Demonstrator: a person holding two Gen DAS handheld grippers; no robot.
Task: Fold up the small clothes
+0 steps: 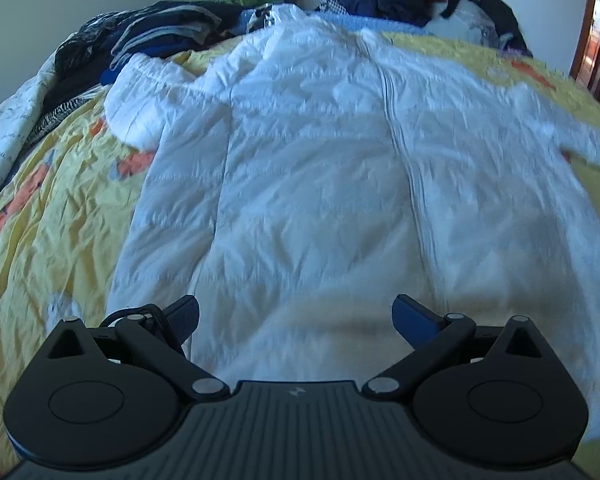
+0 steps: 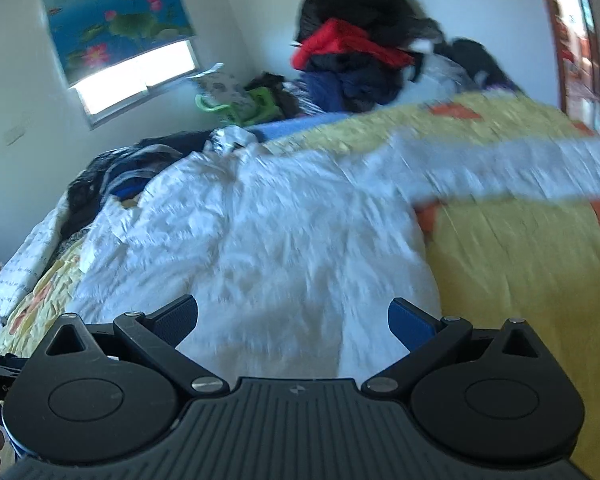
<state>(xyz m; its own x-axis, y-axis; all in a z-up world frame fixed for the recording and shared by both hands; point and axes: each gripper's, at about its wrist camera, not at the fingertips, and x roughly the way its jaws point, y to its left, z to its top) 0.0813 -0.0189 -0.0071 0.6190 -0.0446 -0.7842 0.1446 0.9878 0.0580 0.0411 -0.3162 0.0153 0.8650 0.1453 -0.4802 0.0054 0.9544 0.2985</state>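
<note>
Left hand-held gripper (image 1: pixel 296 320) and right hand-held gripper (image 2: pixel 293 320): both wide open, empty, above jacket hem.
White jacket (image 1: pixel 320 168) lies spread ahead on bed quilt (image 1: pixel 52 216); slippery padded shell may escape a shallow pinch, or quilt gets caught with it.

Premises: a bedroom in a private home. A bed carries a yellow quilt with orange patterning (image 1: pixel 60 216). A heap of dark, red and blue clothing (image 2: pixel 352 60) is stacked at the far end, with more folded dark garments (image 1: pixel 148 36) along the left side. The plain white wall holds a window fitted with a lotus-print roller blind (image 2: pixel 112 16). A wooden door frame (image 1: pixel 596 28) stands at right.
</note>
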